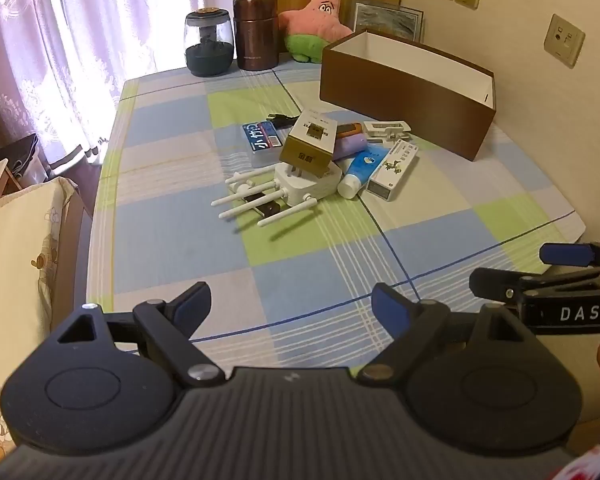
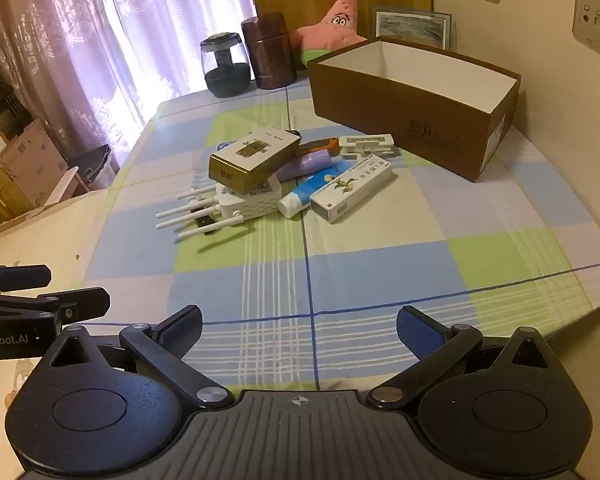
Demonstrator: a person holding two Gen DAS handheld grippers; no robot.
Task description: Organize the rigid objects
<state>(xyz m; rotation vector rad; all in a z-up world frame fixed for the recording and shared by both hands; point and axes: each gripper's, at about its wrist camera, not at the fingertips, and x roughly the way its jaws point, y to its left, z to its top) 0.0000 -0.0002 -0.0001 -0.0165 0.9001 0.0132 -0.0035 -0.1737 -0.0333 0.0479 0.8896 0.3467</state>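
A pile of objects lies mid-table: a gold-and-white box (image 1: pixel 310 142) (image 2: pixel 254 156) resting on a white router with antennas (image 1: pixel 284 192) (image 2: pixel 236 200), a blue-white tube (image 1: pixel 360 170) (image 2: pixel 312 190), a long white carton (image 1: pixel 394 168) (image 2: pixel 352 188), a purple bottle (image 1: pixel 350 146) (image 2: pixel 310 162), a blue packet (image 1: pixel 260 140) and a white clip holder (image 1: pixel 386 128) (image 2: pixel 366 142). An open brown box (image 1: pixel 404 92) (image 2: pixel 412 108) stands behind, empty inside. My left gripper (image 1: pixel 291 308) and right gripper (image 2: pixel 299 330) are open and empty, hovering over the table's near edge, well short of the pile.
The checked tablecloth (image 1: pixel 300 264) covers the table. At the back stand a glass jar (image 1: pixel 209 42), a brown canister (image 1: pixel 256 32), a pink star plush (image 1: pixel 320 20) and a framed picture (image 1: pixel 388 18). A cushioned chair (image 1: pixel 16 264) is at the left. A wall runs along the right.
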